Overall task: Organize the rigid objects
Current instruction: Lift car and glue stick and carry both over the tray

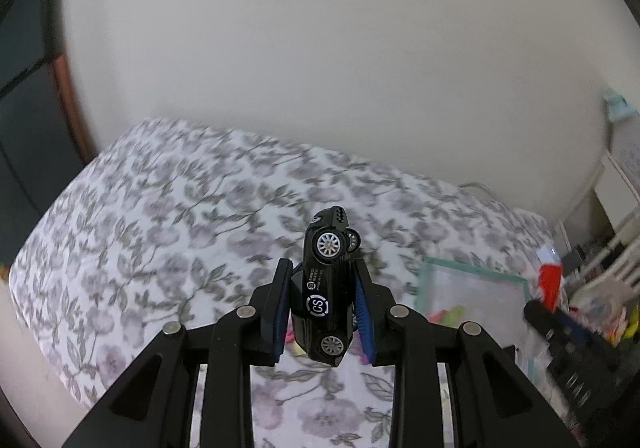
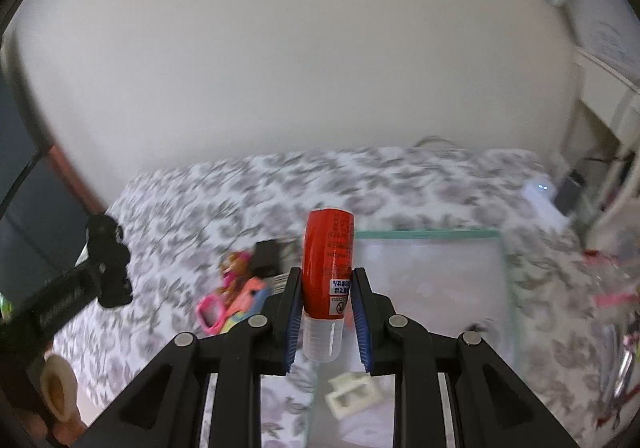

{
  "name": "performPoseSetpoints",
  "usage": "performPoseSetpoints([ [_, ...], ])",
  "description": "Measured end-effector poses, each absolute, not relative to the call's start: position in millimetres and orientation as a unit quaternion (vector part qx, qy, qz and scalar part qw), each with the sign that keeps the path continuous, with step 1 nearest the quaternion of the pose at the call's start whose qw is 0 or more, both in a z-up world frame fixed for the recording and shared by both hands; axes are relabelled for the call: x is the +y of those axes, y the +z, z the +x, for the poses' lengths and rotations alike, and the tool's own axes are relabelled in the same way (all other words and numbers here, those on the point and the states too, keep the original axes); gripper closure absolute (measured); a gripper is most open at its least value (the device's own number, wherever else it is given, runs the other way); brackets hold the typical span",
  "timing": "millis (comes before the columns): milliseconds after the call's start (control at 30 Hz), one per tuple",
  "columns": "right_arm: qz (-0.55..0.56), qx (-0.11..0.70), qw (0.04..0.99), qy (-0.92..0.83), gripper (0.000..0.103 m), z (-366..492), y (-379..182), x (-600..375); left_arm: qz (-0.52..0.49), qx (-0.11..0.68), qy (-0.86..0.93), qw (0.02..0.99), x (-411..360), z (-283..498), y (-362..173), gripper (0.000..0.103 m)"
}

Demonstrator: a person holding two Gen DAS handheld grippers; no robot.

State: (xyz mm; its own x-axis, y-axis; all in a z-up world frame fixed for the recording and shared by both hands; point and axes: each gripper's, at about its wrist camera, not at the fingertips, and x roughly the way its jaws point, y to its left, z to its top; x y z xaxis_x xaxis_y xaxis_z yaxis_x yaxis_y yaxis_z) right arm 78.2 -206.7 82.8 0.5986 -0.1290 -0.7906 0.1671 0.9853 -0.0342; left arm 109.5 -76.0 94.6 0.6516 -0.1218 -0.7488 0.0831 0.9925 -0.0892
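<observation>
1. The left tool [image 1: 322,308] pinches a black toy car [image 1: 324,288] between its blue pads [image 1: 366,312]. The car stands on end, with its nose up and its wheels toward the camera, up in the air above the bed.
2. The right tool [image 2: 326,314] pinches a red tube [image 2: 328,260]. The tube's clear cap [image 2: 322,340] points down toward the camera, and its red end sticks up past the pads.
3. Under both tools lies a bed [image 1: 160,208] with a white cover full of grey leaves and pale flowers.
4. A clear box with a green rim [image 2: 428,234] sits on the bed, just behind and below the red tube. A small white block [image 2: 352,394] lies in the box.
5. To the left of the box, a pile of small toys [image 2: 236,292] in pink, orange and blue rests on the bed. A dark little thing [image 2: 267,258] lies just behind the pile.
6. In the right wrist view, the left tool shows at the left edge, holding the black car high above the bed.
7. A plain white wall [image 1: 320,48] stands behind the bed.
</observation>
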Motion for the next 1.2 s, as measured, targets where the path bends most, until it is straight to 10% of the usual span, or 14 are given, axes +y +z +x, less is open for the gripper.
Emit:
performPoseSetpoints([
  [1200, 0.071, 0.599, 0.773, -0.196, 0.077, 47, -10, -345, 0.142, 0.518, -0.199, 0.82, -252, 68, -42, 0.073],
])
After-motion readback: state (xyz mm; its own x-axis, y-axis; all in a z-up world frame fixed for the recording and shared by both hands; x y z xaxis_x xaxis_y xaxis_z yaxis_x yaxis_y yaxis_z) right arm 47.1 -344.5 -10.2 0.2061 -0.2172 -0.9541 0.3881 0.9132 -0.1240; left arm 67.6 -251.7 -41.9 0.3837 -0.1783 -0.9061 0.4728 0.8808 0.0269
